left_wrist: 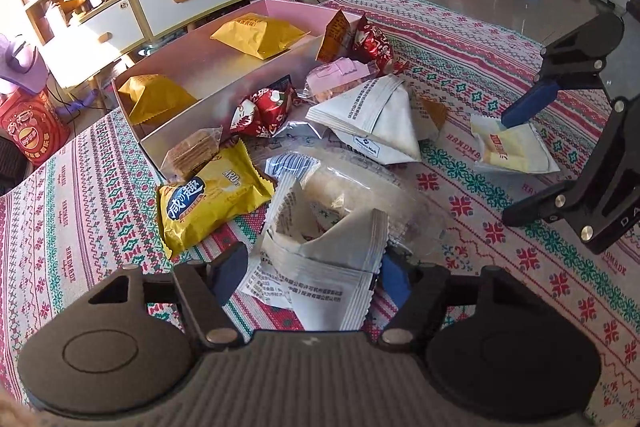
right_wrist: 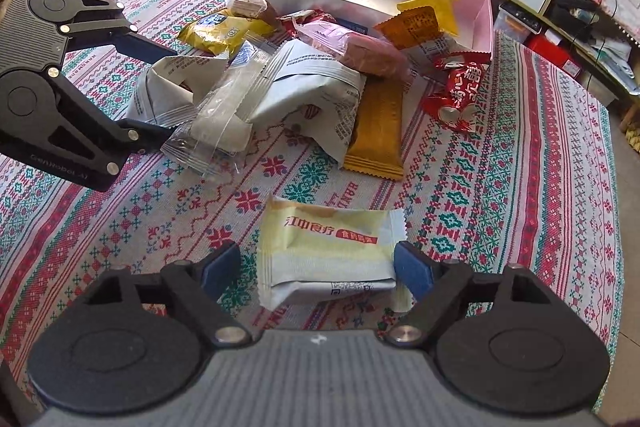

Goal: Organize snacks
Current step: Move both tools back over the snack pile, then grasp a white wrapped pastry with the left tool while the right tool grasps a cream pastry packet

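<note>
Worktop (right_wrist: 520,187) w/ red-green patterned cloth; snack pile in the middle, pink box (left_wrist: 224,75) at the far side.

Left tongs (left_wrist: 312,277): apart, straddling a white printed packet (left_wrist: 320,259) at the near edge of the pile. Blue pads (left_wrist: 230,273) sit just beside the packet's sides; contact w/ the wrapper can't be judged, no squeeze visible. From the right wrist view the same tongs (right_wrist: 160,95) come in from the left, one finger above the crumpled white wrapper and one below.

Right tongs (right_wrist: 318,277): apart, either side of a pale yellow packet w/ red lettering (right_wrist: 328,251), which lies flat on the cloth, alone, nearer than the pile. Right pad looks to be touching the packet's edge, left pad clear of it; not clamped. In the left wrist view one blue finger (left_wrist: 528,103) rests over the far end of that packet (left_wrist: 516,151).

Pile contents: yellow biscuit bag (left_wrist: 208,199) on the left, clear-wrapped wafer stack (left_wrist: 192,151) beside it, red foil candies (left_wrist: 264,111), large white pouch (left_wrist: 380,123), clear plastic pack (left_wrist: 352,187) under the white ones, gold bar wrapper (right_wrist: 378,127), pink packet (right_wrist: 360,47).

Inside box: two mustard-yellow bags (left_wrist: 260,35), one toward each end. An orange packet (left_wrist: 334,35) leans on the box's right end.
</note>
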Demonstrator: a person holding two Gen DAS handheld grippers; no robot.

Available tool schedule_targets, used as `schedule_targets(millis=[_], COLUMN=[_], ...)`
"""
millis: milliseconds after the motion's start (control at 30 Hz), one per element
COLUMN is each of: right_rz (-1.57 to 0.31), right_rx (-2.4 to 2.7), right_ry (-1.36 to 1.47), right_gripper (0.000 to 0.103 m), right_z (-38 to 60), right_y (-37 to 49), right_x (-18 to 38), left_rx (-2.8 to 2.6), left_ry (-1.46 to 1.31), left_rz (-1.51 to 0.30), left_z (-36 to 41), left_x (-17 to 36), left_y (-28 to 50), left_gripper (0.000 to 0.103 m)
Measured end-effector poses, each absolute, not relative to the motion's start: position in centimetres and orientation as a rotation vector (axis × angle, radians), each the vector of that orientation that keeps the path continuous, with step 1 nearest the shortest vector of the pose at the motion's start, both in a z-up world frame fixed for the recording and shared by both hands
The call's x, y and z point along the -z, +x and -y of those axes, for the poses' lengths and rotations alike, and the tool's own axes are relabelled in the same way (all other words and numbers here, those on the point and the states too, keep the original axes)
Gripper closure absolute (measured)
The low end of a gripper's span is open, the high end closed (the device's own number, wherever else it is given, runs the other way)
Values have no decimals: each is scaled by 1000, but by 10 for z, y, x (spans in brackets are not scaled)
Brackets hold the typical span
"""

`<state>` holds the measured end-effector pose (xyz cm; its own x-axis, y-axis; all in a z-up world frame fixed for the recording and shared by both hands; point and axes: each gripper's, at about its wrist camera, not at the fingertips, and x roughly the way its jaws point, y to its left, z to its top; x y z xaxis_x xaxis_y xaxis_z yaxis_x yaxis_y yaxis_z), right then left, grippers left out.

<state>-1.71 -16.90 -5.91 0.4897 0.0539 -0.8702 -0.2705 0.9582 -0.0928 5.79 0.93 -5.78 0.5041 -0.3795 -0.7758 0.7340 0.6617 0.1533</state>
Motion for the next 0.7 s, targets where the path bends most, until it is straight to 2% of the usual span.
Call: schedule_targets(millis=[67,267,400,533,700], right_rz=[-1041,-1032,-1024,-1007,-978], right_rx=[-196,-186,-188,-191,-183], right_ry=[-231,-236,-245,-268,-329], right_gripper=[27,39,43,61,72], right_z=[169,169,167,165,159], right_y=[-16,-14,-13,-14,-16], right_x=[58,57,56,54,53], left_rx=[698,670,647,621,600], left_ry=[513,549,553,548,550], left_rz=[-790,-795,-807,-824,-836], left_z=[-8,-5,-5,-6,-5], left_x=[58,56,55,53,52], left_y=[58,55,57,58,59], left_gripper=[35,38,43,45,46])
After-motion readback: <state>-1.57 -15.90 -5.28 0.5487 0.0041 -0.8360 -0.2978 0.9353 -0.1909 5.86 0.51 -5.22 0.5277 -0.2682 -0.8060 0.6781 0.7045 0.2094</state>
